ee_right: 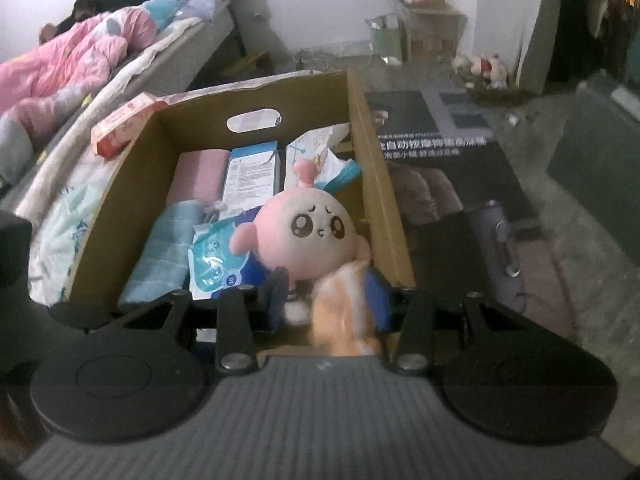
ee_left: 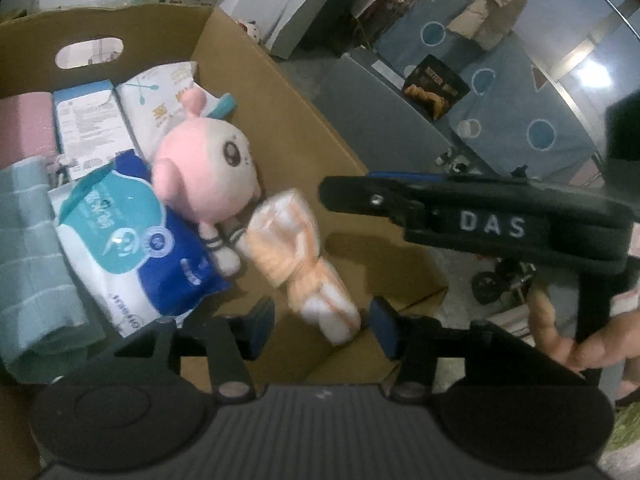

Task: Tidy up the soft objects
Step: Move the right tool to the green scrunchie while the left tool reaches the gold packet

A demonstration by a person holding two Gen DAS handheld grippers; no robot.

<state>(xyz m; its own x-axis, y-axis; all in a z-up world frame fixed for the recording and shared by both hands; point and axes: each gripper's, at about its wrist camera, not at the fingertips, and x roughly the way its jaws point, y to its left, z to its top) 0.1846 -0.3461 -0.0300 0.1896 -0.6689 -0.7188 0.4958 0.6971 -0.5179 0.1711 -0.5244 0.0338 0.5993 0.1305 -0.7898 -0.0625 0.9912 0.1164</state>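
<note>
Cardboard forms the container under inspection: an open box with a hand slot cut in its far wall, already stocked with soft goods. Along the left of the left wrist view lie a folded teal towel and, above it, a pink towel. Beside these stands a blue and white carton, with a patterned white pouch just to its right. A blue and white wipes pack rests at centre left, and a pink plush toy lies partly on it, face turned to the right of the frame. The task item, a rolled orange and white cloth, lies on the box floor just beside the toy's feet, running from frame centre down toward the bottom edge; it is blurred. The left gripper has its jaws parted, the lower end of the cloth sitting between them with a clear gap on either side. At right of that view a hand holds the other tool. In the right wrist view the right gripper straddles the same cloth at lower centre; the cloth meets the right-hand pad, while a plush foot shows in the space by the left-hand pad. Whether these jaws pinch the cloth cannot be determined. A red and white carton sits on the box's left rim, and a bed occupies the upper left.
</note>
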